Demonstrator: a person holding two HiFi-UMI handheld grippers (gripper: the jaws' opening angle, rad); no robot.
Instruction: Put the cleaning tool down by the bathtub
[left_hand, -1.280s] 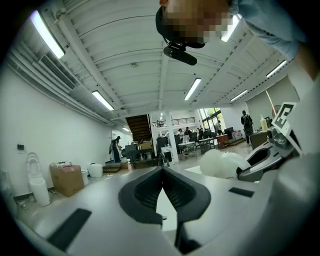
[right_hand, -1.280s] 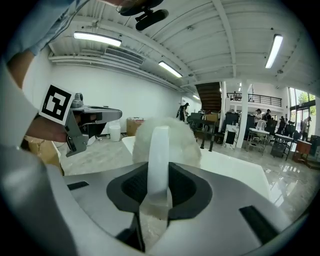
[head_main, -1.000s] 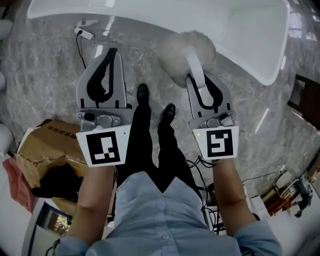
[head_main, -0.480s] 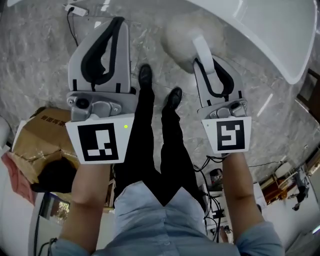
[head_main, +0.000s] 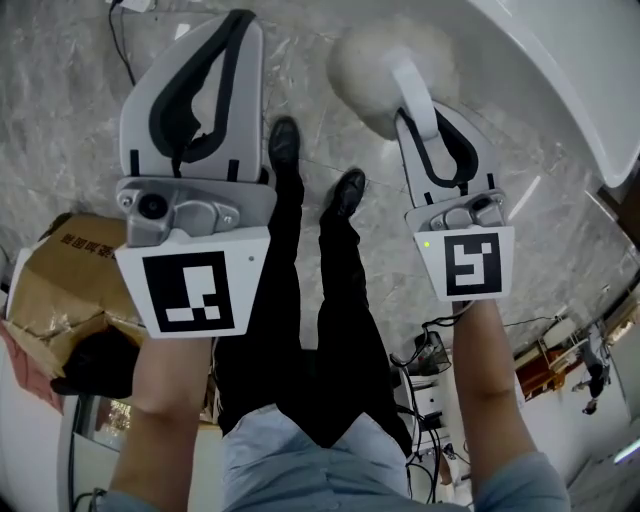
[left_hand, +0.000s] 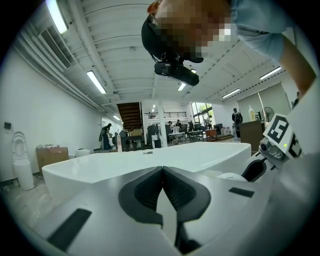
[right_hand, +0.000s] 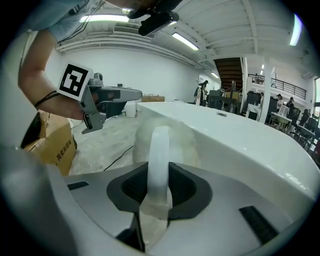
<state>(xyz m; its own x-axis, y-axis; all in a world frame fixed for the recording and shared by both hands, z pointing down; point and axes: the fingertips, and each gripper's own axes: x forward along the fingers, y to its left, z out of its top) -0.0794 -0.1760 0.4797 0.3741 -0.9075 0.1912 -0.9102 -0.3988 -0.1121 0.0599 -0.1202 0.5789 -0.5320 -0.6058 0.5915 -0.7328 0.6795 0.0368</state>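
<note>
A grey, marble-veined floor (head_main: 60, 130) is stretching under everything. A white bathtub (head_main: 590, 60) is standing on it at the far right, its curved rim sweeping along the far side. A brown cardboard box (head_main: 70, 270) with torn flaps is sitting at the near left. A thin black cable (head_main: 118, 45) is trailing across the far left. The person's black shoes (head_main: 285, 145) are standing in the middle, and tangled cords (head_main: 428, 352) are lying at the near right.

Left gripper (head_main: 238, 25) closer up, higher; bathtub (head_main: 585, 60) farther toward the upper right corner.
</note>
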